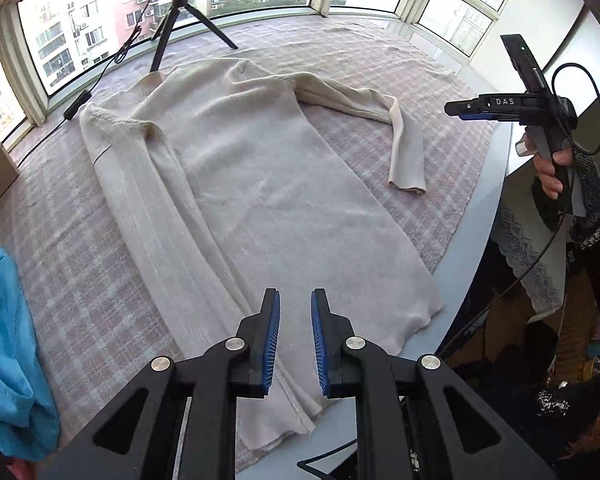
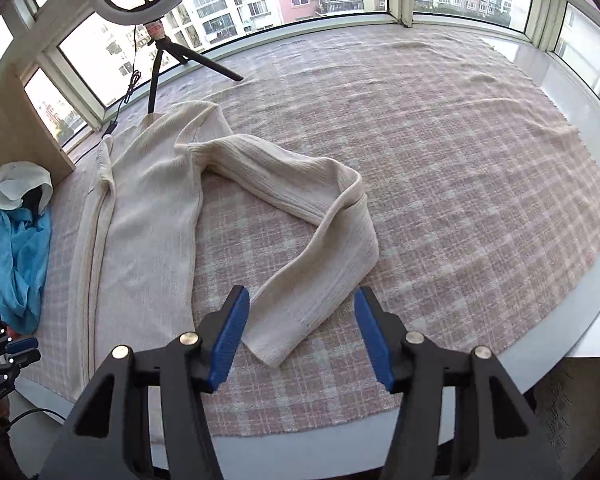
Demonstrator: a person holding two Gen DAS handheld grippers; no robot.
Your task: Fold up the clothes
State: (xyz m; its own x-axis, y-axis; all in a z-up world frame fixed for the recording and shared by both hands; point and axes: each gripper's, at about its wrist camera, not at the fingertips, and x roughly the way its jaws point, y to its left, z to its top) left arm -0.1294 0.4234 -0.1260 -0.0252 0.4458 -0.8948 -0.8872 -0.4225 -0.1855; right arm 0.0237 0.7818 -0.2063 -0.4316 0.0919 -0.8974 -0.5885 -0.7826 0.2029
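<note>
We see the cream sweater point(image 1: 260, 200) flat, hem under the spread left gripper point(image 1: 295, 344). Its bent sleeve point(image 2: 320, 240) ends between the wide-spread right gripper point(image 2: 302, 336) fingers, ungripped.

Pale table point(image 2: 596, 332), pink plaid cloth point(image 2: 460, 184) over it, cream sweater point(image 1: 236, 184), blue garment point(image 2: 16, 264), tripod point(image 1: 176, 28).

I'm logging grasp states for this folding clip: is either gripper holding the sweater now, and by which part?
Nothing is held. The left gripper and right gripper are both open above the cream sweater.
</note>
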